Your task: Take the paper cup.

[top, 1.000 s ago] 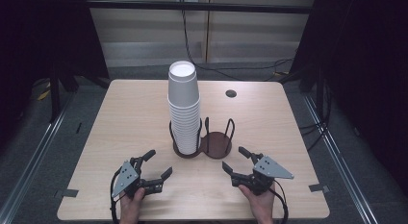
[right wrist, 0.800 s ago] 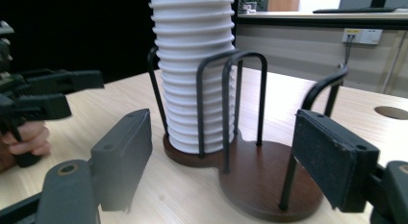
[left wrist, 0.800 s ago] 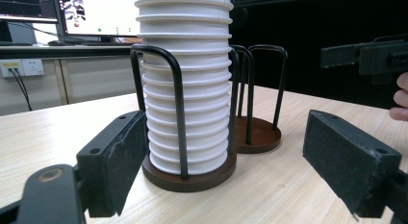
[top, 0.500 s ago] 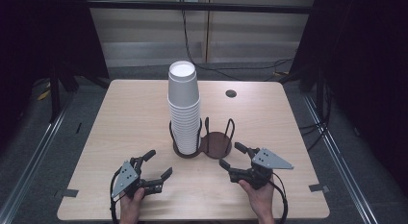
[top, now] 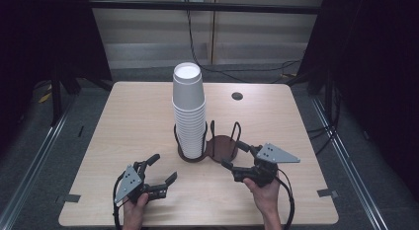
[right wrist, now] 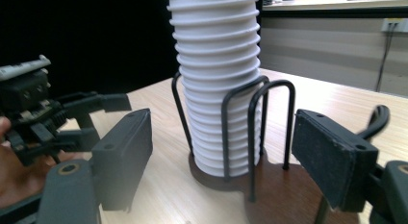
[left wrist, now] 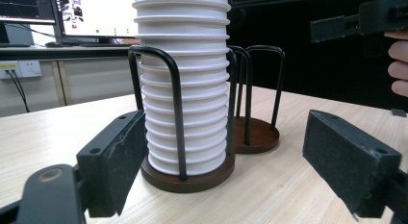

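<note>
White paper cups (top: 188, 111), nested rim over rim into a tall ribbed stack, stand in the left ring of a double holder (top: 210, 148) near the middle of the table (top: 123, 116). The thin black wire hoops rise around the stack to keep it from tipping, while the round brown base next to it sits empty, likely the place a cup or part of the stack is meant to go (a judgement only). The cups look light and smooth-walled, each rolled lip forming a ridge a jaw could catch. The right gripper (top: 235, 154) hovers just beside the empty base, its flat black pads well apart and gripping nothing, pointing toward the stack. The left gripper (top: 163, 168) lies low near the table's front edge, also pointing at the stack, jaws apart and empty. Pale wood grain covers the tabletop.
</note>
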A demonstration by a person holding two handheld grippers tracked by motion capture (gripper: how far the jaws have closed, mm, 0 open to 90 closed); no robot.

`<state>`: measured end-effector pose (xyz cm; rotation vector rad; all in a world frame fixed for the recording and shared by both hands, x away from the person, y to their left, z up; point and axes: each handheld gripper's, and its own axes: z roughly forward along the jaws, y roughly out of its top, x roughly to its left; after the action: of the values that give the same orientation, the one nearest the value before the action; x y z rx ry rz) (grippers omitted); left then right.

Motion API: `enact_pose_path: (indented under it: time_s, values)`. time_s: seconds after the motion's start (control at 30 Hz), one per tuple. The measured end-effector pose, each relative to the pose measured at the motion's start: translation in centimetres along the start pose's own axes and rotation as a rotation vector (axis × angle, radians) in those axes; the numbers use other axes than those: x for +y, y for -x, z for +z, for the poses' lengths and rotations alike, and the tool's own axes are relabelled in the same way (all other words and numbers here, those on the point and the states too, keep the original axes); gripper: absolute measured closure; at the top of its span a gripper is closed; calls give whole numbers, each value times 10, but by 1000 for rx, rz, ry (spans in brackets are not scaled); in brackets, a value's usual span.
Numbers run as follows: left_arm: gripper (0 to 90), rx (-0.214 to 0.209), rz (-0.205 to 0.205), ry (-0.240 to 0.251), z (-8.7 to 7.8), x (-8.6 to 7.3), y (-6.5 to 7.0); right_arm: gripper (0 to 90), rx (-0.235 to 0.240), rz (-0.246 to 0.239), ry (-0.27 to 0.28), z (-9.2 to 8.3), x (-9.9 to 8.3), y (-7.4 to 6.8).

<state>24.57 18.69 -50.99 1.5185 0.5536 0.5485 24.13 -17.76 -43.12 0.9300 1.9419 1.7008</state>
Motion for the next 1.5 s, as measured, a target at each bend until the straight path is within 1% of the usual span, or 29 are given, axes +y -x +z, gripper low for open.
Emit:
enact_pose_path:
  time_s: [0.03,0.3,0.33,0.37,0.53,0.6,0.73,0.77,0.87,0.97,1.1,1.33,1.37,1.4,1.5]
  values:
    - [156,0,0,0,0,0,0,221,3,1,-2,1,1,0]
    - [156,0,0,0,0,0,0,222,78,6,5,5,18,2]
    - [156,0,0,0,0,0,0,222,78,6,5,5,18,2]
    - [156,0,3,-1,0,0,0,222,89,-3,4,6,24,2]
    - [156,0,3,-2,0,0,0,213,96,-25,-4,10,37,3]
    - [156,-2,4,-2,0,0,0,198,97,-35,-16,13,44,3]
    - [156,-2,3,-2,0,0,0,194,124,-36,-40,19,55,3]
    - [156,-2,4,-2,0,0,0,194,122,-40,-44,20,57,3]
    - [156,-2,4,-2,0,0,0,193,134,-48,-55,24,66,3]
    - [156,-2,4,-2,0,0,0,181,134,-57,-60,27,73,4]
    - [156,0,3,-2,0,0,0,170,133,-59,-78,32,82,7]
    - [156,-4,4,-3,0,0,0,166,149,-73,-108,40,101,9]
    - [156,-4,4,-3,0,0,0,166,149,-73,-108,40,101,9]
    - [156,-3,4,-1,0,0,0,165,151,-78,-116,42,107,9]
    - [156,-3,3,0,0,0,0,165,160,-87,-126,45,115,10]
